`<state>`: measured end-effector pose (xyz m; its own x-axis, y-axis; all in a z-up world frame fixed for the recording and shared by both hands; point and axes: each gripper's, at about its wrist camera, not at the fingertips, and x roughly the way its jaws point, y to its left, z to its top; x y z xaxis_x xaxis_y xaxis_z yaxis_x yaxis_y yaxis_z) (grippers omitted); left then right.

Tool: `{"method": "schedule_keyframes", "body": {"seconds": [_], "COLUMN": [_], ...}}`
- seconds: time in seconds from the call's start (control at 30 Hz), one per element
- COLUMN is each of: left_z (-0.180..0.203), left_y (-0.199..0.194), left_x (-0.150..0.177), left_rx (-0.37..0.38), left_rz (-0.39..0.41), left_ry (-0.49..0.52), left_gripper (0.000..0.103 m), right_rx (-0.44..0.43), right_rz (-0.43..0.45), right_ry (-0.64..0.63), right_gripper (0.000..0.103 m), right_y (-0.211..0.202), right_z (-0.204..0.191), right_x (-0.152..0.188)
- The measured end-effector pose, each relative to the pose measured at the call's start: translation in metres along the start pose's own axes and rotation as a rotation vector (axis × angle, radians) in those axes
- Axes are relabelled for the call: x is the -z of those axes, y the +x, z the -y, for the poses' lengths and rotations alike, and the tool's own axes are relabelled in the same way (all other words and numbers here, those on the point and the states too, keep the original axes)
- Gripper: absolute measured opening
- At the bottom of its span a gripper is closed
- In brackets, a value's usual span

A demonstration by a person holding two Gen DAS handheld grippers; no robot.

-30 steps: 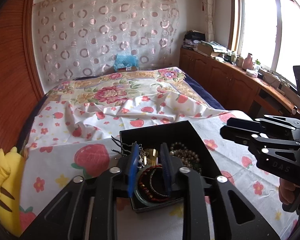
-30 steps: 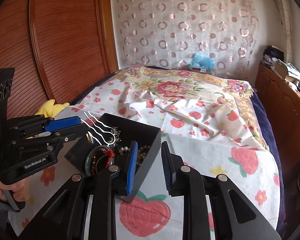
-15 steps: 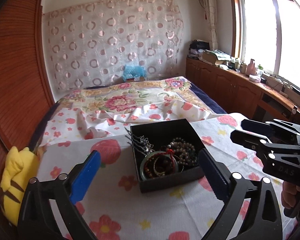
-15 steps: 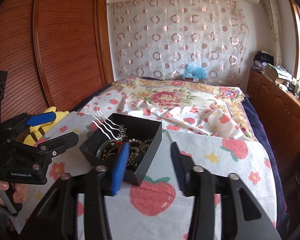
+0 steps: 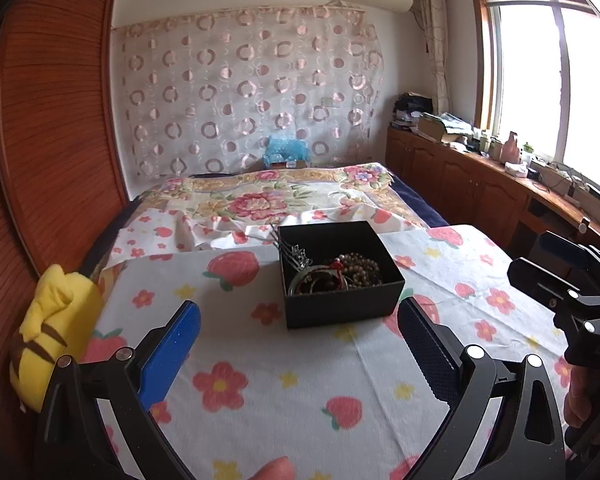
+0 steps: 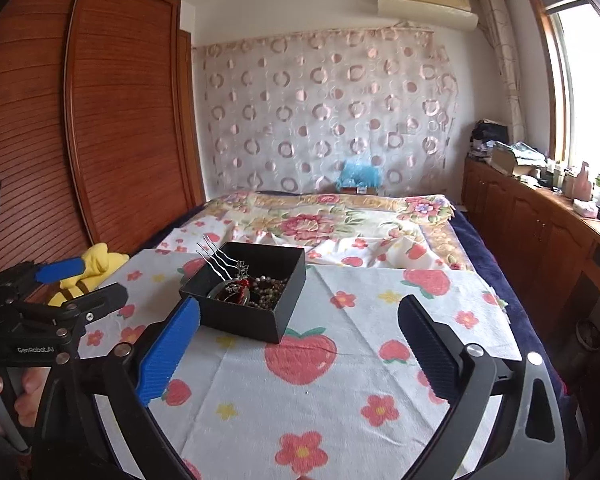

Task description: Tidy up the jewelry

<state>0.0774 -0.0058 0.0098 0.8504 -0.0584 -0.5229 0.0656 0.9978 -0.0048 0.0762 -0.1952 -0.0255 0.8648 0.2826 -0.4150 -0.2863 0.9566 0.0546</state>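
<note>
Judging from how things lie, you are either at the close of the job or between pieces — every bit of jewelry in sight sits inside the black box (image 5: 340, 276), and nothing lies loose on the strawberry-print cloth (image 5: 300, 384) around it. The box rests on that cloth at the foot of the bed, ahead of both tools and apart from them.

Your left gripper (image 5: 298, 344) has its jaws spread wide and holds nothing; the box shows between and beyond the two pads, untouched. Your right gripper (image 6: 299, 340) is likewise spread wide and empty, with the box off toward its blue left pad (image 6: 168, 356).

Inside the box you have a beaded bracelet (image 5: 360, 270), a dark bangle with a red tie (image 5: 320, 282), and wavy silver hairpins (image 6: 216, 260) whose prongs stick up over the far-left rim. Finer pieces beneath them are too tangled to tell apart.

If anything is left to do, it is likely those hairpins — they stand proud of the rim and would foul a lid. Nudging them flat calls for a narrow pinch on the prongs from above, without dragging the light box across the cloth. No lid is visible in either view. A yellow plush toy (image 5: 56, 340) lies at the left edge of the bed, well clear.
</note>
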Motion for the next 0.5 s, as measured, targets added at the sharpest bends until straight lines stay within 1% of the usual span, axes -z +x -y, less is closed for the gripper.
{"method": "schedule_keyframes", "body": {"seconds": [0.23, 0.5], "left_z": [0.0, 0.0], "left_y": [-0.014, -0.017], "left_x": [0.01, 0.014], "left_rx": [-0.006, -0.007], "left_rz": [0.004, 0.011], "left_ry": [-0.006, -0.009], "left_gripper": [0.095, 0.095], "right_rx": [0.017, 0.019], "right_rz": [-0.002, -0.003], "right_ry": [0.01, 0.008], "right_gripper": [0.1, 0.1], "right_y": [-0.009, -0.009], "right_z": [-0.002, -0.002], "right_x": [0.007, 0.009]}}
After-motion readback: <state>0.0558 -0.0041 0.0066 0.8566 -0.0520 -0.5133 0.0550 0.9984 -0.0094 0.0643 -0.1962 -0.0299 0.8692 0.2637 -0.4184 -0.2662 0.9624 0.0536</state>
